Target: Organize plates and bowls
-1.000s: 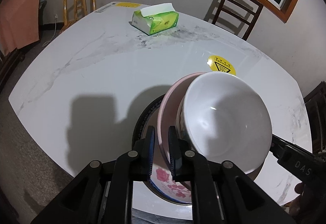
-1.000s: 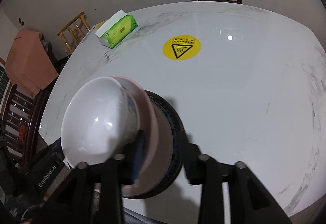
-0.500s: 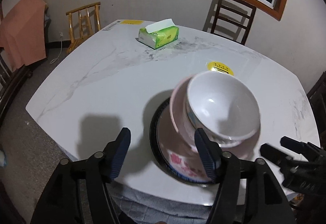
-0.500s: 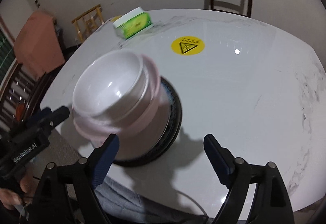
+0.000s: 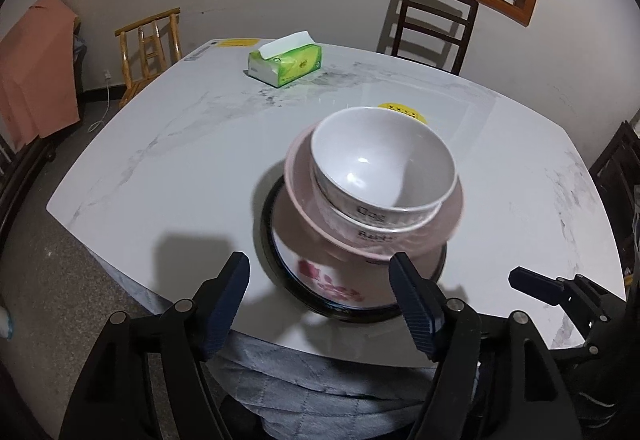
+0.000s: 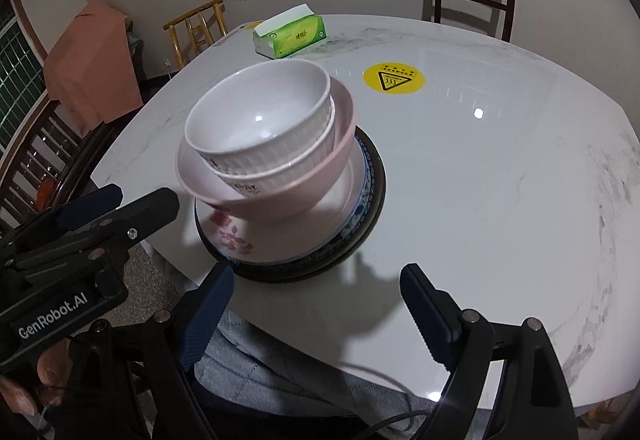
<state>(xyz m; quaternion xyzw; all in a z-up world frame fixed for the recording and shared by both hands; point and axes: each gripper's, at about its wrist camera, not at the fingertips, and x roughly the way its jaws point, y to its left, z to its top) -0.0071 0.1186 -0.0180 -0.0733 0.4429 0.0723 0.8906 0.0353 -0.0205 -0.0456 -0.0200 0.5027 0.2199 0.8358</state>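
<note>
The marble counter (image 5: 168, 159) carries one stack near its front edge. At the bottom is a dark-rimmed plate (image 6: 376, 191), then a flowered plate (image 6: 240, 236), then a pink bowl (image 6: 288, 195), and on top two nested white bowls (image 6: 260, 119), mouths upward. The bowls do not sit level — in both views the pink bowl and the white ones in it lean, their rims tipped toward the left gripper's side, the pink bowl's lip overhanging the plates there.

Both grippers point steeply down at the counter edge, each short of the stack and touching nothing. The left gripper (image 5: 320, 300) has just been opening; its jaws stand wide apart with nothing between the pads, the plates lying beyond the tips. The right gripper (image 6: 316, 304) stands equally wide, having also just opened, and is empty too.

The right wrist view shows the left gripper side-on at the stack's left, with fingertips (image 6: 12, 396) of the person's hand beneath it. It also shows the whole yellow warning sticker (image 6: 394, 79), which the left wrist view half hides behind the bowls. A green tissue box (image 5: 285, 63) sits at the far side, well apart.
</note>
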